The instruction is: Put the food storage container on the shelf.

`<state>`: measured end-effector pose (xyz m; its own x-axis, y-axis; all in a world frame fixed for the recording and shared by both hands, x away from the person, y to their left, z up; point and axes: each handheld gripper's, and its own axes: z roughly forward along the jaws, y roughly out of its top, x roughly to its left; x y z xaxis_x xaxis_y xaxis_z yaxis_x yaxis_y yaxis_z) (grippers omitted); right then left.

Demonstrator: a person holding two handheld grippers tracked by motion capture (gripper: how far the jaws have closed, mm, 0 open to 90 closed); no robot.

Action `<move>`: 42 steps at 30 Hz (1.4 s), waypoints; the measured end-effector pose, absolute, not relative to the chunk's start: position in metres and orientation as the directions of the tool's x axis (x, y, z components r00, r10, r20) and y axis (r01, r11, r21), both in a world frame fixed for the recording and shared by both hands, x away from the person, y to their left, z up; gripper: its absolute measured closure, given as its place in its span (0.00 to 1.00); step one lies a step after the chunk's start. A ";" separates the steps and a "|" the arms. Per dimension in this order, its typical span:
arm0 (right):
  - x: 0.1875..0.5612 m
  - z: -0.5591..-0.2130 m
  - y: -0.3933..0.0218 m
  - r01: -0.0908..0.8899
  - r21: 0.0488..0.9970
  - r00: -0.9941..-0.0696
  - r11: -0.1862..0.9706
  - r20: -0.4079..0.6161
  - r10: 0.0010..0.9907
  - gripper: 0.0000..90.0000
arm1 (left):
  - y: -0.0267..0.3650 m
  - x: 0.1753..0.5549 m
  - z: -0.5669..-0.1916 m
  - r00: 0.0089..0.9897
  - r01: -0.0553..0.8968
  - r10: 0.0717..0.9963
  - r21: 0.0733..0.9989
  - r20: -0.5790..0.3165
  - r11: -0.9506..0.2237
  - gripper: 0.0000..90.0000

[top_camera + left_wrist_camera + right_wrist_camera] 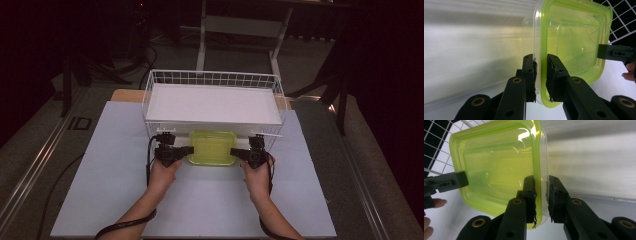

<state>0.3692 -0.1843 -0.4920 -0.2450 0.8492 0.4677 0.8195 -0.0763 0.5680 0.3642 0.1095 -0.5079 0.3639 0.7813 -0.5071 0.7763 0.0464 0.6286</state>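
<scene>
Here the container's (212, 147) opposite rims sit between both grippers' jaws.

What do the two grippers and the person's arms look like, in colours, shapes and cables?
The left gripper and the right gripper are black, each with two flat jaws, frayed black pads and brass-coloured rivets. A black cable trails along the left forearm, another by the right one. The forearms are bare, with no sleeves in view.

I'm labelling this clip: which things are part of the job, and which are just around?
In the job:
green box
left gripper
right gripper

Just around:
wire basket
white table
</scene>
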 end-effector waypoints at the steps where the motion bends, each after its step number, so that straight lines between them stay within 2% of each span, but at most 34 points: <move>1: 0.370 -0.493 -0.185 0.820 0.567 -0.242 -0.080 0.468 0.850 0.86 | 0.108 0.364 -0.508 0.365 0.774 0.784 0.631 -0.502 0.043 0.87; 12: 0.375 -0.494 -0.182 0.787 0.609 -0.240 -0.094 0.443 0.864 0.78 | 0.102 0.366 -0.509 0.379 0.745 0.798 0.666 -0.468 0.037 0.78; 19: 0.382 -0.498 -0.183 0.755 0.649 -0.256 -0.094 0.424 0.869 0.73 | 0.102 0.369 -0.510 0.367 0.730 0.811 0.681 -0.455 0.052 0.68; 20: 0.383 -0.499 -0.183 0.754 0.649 -0.252 -0.099 0.424 0.870 0.71 | 0.102 0.369 -0.510 0.367 0.730 0.811 0.681 -0.455 0.052 0.68; 21: 0.383 -0.498 -0.182 0.747 0.658 -0.257 -0.099 0.423 0.869 0.64 | 0.100 0.370 -0.509 0.377 0.714 0.817 0.699 -0.436 0.043 0.63; 24: 0.380 -0.496 -0.179 0.721 0.690 -0.292 -0.066 0.388 0.874 0.60 | 0.102 0.367 -0.507 0.382 0.689 0.828 0.724 -0.411 0.042 0.54; 25: 0.376 -0.492 -0.177 0.734 0.675 -0.277 -0.072 0.395 0.876 0.60 | 0.104 0.366 -0.506 0.381 0.683 0.828 0.729 -0.411 0.048 0.53; 29: 0.371 -0.489 -0.177 0.701 0.713 -0.327 -0.017 0.342 0.881 0.58 | 0.113 0.361 -0.505 0.385 0.675 0.811 0.734 -0.441 0.079 0.53; 31: 0.369 -0.487 -0.177 0.697 0.717 -0.331 -0.013 0.338 0.881 0.58 | 0.114 0.358 -0.505 0.392 0.670 0.804 0.737 -0.447 0.083 0.44; 32: 0.367 -0.486 -0.177 0.690 0.724 -0.339 -0.003 0.326 0.883 0.58 | 0.114 0.358 -0.505 0.392 0.670 0.804 0.737 -0.447 0.083 0.44; 33: 0.367 -0.486 -0.177 0.690 0.724 -0.339 -0.003 0.326 0.883 0.57 | 0.118 0.353 -0.503 0.438 0.655 0.778 0.752 -0.451 0.067 0.44; 34: 0.361 -0.482 -0.178 0.678 0.735 -0.352 0.008 0.315 0.881 0.57 | 0.119 0.350 -0.502 0.451 0.653 0.768 0.755 -0.455 0.064 0.36; 36: 0.356 -0.480 -0.178 0.678 0.735 -0.363 0.008 0.324 0.873 0.60 | 0.118 0.344 -0.500 0.482 0.641 0.760 0.767 -0.437 0.034 0.33; 38: 0.353 -0.479 -0.178 0.676 0.737 -0.368 0.008 0.329 0.870 0.62 | 0.118 0.342 -0.499 0.486 0.639 0.763 0.769 -0.426 0.022 0.22; 41: 0.342 -0.478 -0.175 0.681 0.732 -0.390 0.018 0.343 0.854 0.66 | 0.119 0.332 -0.498 0.520 0.602 0.752 0.798 -0.404 0.012 0.19; 42: 0.336 -0.479 -0.172 0.684 0.729 -0.402 0.029 0.343 0.849 0.67 | 0.120 0.330 -0.498 0.527 0.600 0.743 0.800 -0.412 0.018 0.10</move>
